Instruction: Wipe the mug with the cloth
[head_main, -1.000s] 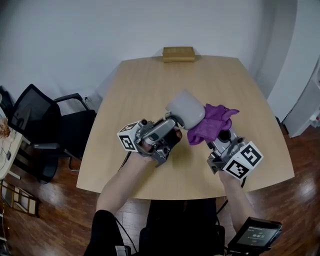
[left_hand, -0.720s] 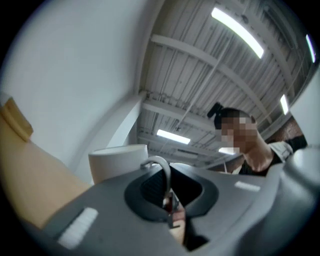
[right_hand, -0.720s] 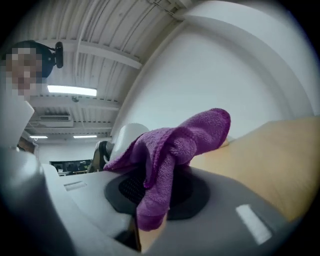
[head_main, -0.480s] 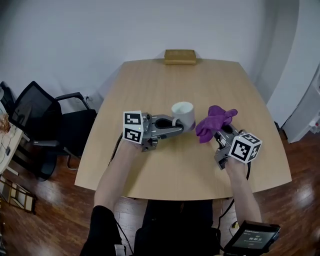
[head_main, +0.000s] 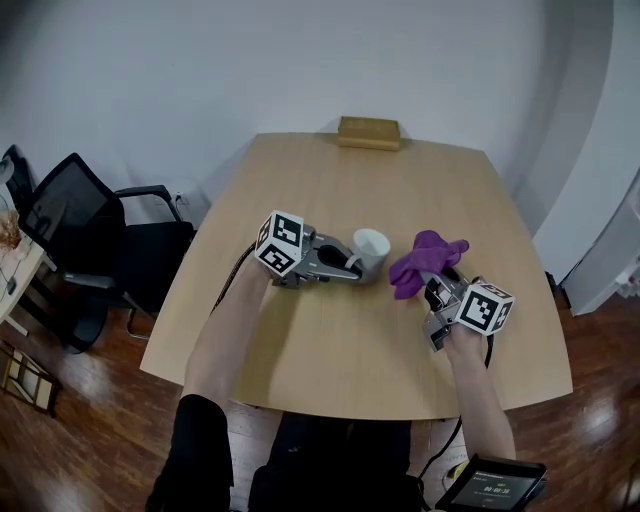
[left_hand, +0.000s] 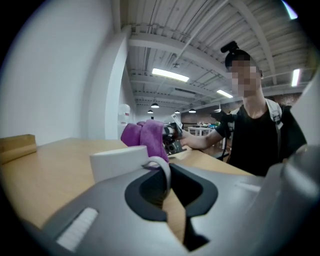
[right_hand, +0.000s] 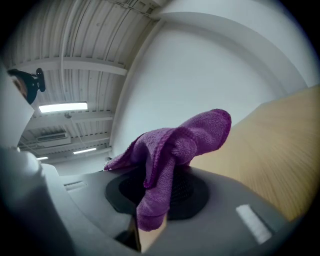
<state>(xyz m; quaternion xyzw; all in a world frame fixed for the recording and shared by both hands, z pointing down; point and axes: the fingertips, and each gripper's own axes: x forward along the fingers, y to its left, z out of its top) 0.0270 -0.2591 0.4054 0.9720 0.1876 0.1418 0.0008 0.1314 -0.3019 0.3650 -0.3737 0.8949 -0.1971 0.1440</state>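
A white mug (head_main: 371, 246) stands upright near the middle of the wooden table (head_main: 420, 180). My left gripper (head_main: 345, 264) is shut on its handle from the left; in the left gripper view the handle (left_hand: 163, 171) sits pinched between the jaws in front of the mug body (left_hand: 119, 161). A purple cloth (head_main: 423, 259) bunches up out of my right gripper (head_main: 433, 284), which is shut on it. A small gap separates cloth and mug. In the right gripper view the cloth (right_hand: 176, 146) rises from the jaws and hides the mug.
A brown box (head_main: 368, 132) lies at the table's far edge. A black office chair (head_main: 72, 228) stands left of the table. A dark device with a screen (head_main: 494, 483) shows at the bottom right. The person (left_hand: 260, 135) fills the right of the left gripper view.
The mug was raised and tilted against the cloth; it has come down, stands upright, and the two grippers have drawn apart. The camera view has shifted too.
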